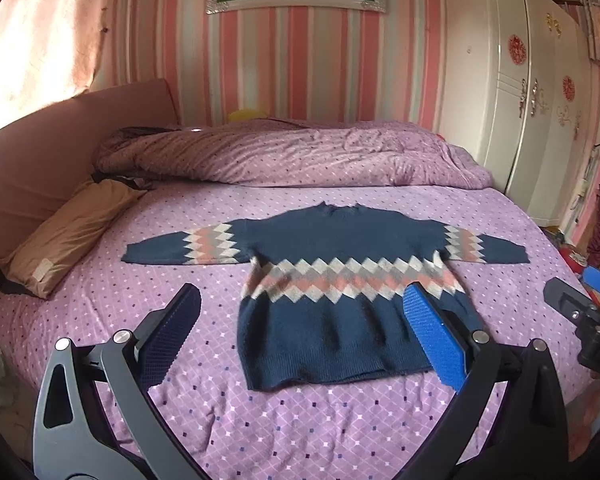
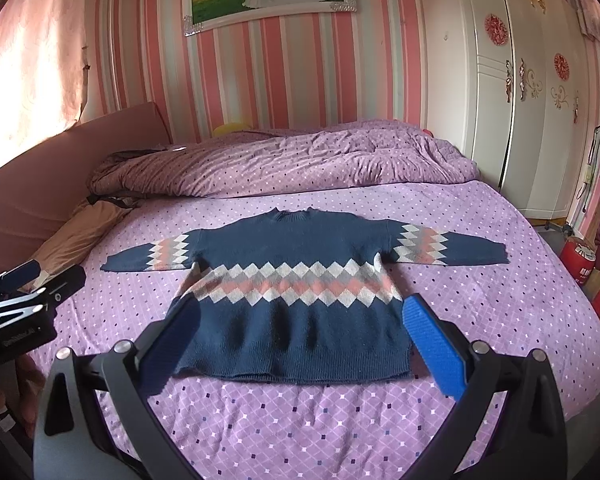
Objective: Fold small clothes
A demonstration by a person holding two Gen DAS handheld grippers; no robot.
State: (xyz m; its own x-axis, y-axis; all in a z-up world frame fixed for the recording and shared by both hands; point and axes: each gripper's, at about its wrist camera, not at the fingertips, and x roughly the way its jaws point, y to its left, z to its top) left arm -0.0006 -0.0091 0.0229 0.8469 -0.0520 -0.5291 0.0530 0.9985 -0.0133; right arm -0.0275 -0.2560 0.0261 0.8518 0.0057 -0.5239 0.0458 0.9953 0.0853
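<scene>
Navy sweater [image 1: 340,280] with a diamond band, spread flat on the purple bedsheet [image 1: 300,420], sleeves out, neck toward the rumpled duvet [image 1: 292,156]. Near the hem, above the sheet: left gripper [image 1: 300,332] spread wide, holding nothing; right gripper [image 2: 300,340] likewise wide and empty. Tan pillow [image 1: 68,236] beyond the sweater's left sleeve.

Right tool [image 2: 300,340] wide apart above sweater [image 2: 296,300], flat on bed [image 2: 480,280].
</scene>
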